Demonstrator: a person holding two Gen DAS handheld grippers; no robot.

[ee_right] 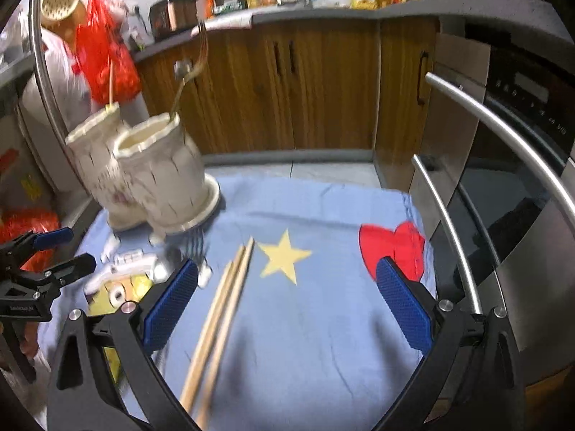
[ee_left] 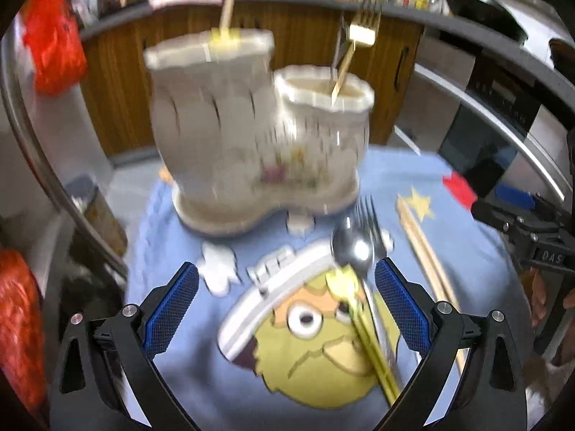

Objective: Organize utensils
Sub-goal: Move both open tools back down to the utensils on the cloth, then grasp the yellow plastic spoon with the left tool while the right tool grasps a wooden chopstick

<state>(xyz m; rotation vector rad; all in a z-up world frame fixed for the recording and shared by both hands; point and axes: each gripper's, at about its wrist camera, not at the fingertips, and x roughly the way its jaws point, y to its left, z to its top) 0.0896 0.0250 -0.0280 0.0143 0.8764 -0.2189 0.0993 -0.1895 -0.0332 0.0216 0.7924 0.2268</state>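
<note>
A white two-cup ceramic holder (ee_left: 251,136) (ee_right: 151,176) stands at the far side of a blue cartoon cloth (ee_left: 201,388) (ee_right: 316,323). A chopstick (ee_left: 227,7) rises from its taller cup and a gold fork (ee_left: 361,30) from the lower cup. A spoon (ee_left: 350,248) and a fork (ee_left: 370,215) with gold handles lie on the cloth between the open jaws of my left gripper (ee_left: 286,292), untouched. Two wooden chopsticks (ee_right: 219,319) (ee_left: 424,262) lie between the open jaws of my right gripper (ee_right: 287,292), nearer its left finger (ee_right: 172,298).
Wooden cabinets (ee_right: 305,86) and a cluttered counter run behind the table. An oven with steel handles (ee_right: 503,133) stands on the right. Red bags (ee_left: 54,36) hang at the left. Each gripper shows at the edge of the other's view: right gripper (ee_left: 528,230), left gripper (ee_right: 43,269).
</note>
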